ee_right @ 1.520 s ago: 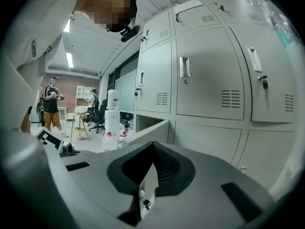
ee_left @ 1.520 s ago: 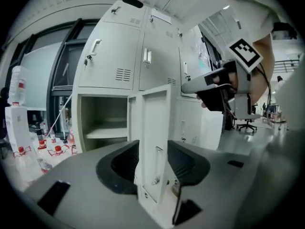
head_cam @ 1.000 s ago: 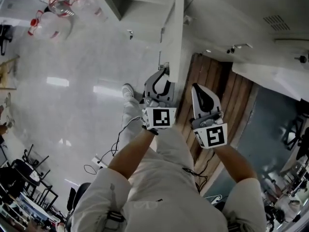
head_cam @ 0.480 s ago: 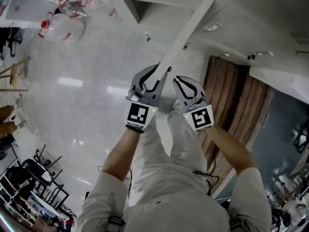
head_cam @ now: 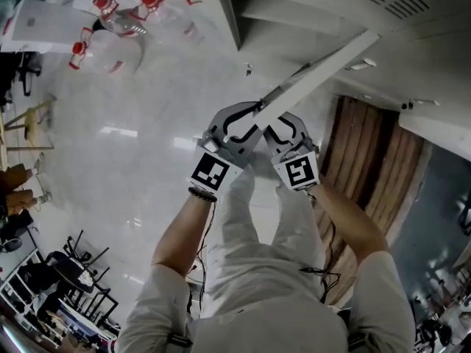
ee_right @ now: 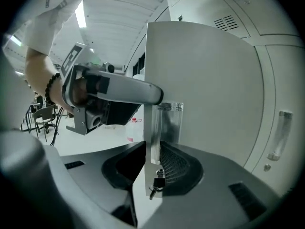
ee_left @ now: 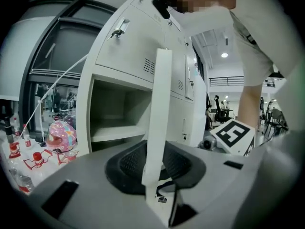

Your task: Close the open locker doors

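The open white locker door (head_cam: 324,68) runs diagonally across the head view, below its open compartment (head_cam: 294,9). Both grippers meet at its lower free edge. In the left gripper view, my left gripper (ee_left: 155,163) is shut on the door edge (ee_left: 157,109), a pad on each side. My right gripper (ee_right: 153,163) straddles the same edge from the other face, just under a clear handle (ee_right: 169,123). Its jaws are opening, and a gap shows beside the left pad. A small key (ee_right: 156,182) hangs from the door between the jaws. The left gripper (head_cam: 239,123) and right gripper (head_cam: 283,129) almost touch.
Closed locker doors (ee_right: 271,56) lie behind the open one. Water bottles with red caps (head_cam: 110,13) stand on the pale floor at upper left, next to a pink toy (ee_left: 61,135). Chairs (head_cam: 66,271) crowd the lower left. A wooden panel (head_cam: 368,168) lies at right.
The door has swung, now lying diagonal in the head view. My right gripper moved left to the door's edge, and its jaws, shut a second ago, stand apart. The left gripper kept its hold.
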Action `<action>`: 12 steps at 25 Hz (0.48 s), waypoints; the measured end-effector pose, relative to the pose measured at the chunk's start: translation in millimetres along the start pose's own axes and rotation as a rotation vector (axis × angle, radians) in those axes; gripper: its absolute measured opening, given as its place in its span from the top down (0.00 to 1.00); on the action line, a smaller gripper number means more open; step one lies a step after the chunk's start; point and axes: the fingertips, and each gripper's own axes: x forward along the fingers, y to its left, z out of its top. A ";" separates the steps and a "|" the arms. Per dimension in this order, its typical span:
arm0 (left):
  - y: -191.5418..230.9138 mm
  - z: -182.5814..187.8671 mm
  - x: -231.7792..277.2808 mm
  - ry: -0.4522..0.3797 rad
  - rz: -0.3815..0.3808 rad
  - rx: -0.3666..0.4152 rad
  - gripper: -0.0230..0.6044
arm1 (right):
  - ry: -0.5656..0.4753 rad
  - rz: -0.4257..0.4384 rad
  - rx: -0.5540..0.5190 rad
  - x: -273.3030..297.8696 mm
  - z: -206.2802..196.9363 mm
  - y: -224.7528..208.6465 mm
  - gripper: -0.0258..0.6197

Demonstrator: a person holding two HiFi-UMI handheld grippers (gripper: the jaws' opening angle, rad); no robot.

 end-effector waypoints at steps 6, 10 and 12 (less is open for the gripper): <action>43.7 1.2 3.3 -0.037 -0.036 -0.047 0.79 | -0.013 -0.041 -0.029 40.7 12.9 -11.7 0.81; 76.0 5.9 9.2 -0.056 -0.017 -0.032 0.79 | -0.020 -0.077 -0.008 68.7 22.1 -26.7 0.87; 91.3 11.2 5.6 -0.082 0.022 0.003 0.78 | -0.010 -0.093 0.001 80.7 25.7 -32.7 0.87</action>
